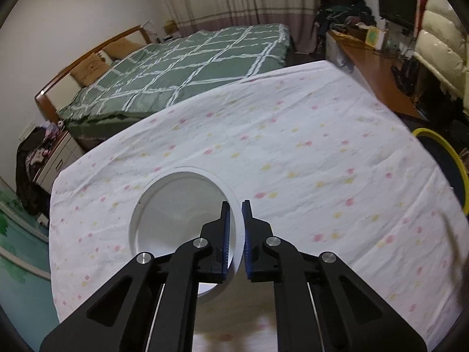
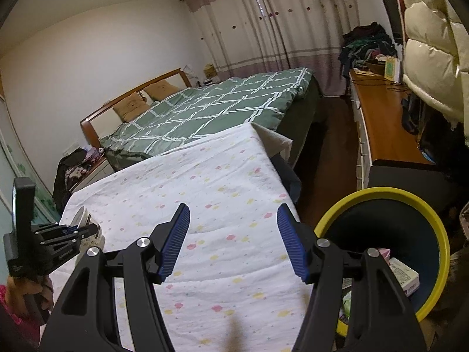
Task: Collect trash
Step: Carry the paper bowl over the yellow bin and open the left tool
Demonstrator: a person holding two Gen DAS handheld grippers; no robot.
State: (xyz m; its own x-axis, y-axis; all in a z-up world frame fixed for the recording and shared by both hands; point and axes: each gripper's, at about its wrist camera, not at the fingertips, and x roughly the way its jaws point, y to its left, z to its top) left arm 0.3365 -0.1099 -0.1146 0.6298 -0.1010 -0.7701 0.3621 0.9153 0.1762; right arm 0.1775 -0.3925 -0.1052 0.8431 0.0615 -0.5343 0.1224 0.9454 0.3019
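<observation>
My left gripper (image 1: 236,205) is shut on the rim of a white paper cup (image 1: 176,205), one pad inside the wall and one outside, holding it over the floral tablecloth (image 1: 307,152). The cup looks empty. In the right wrist view the left gripper (image 2: 88,230) and the cup (image 2: 88,220) show at the left table edge. My right gripper (image 2: 233,214) is open and empty above the table's near right part. A yellow-rimmed dark bin (image 2: 410,214) stands right of the table, with boxes and wrappers (image 2: 404,275) inside.
A bed with a green checked quilt (image 2: 211,108) lies beyond the table. A wooden dresser (image 2: 384,123) with piled clothes runs along the right wall. A cream puffer jacket (image 2: 431,44) hangs at the right. The bin's rim also shows in the left wrist view (image 1: 451,152).
</observation>
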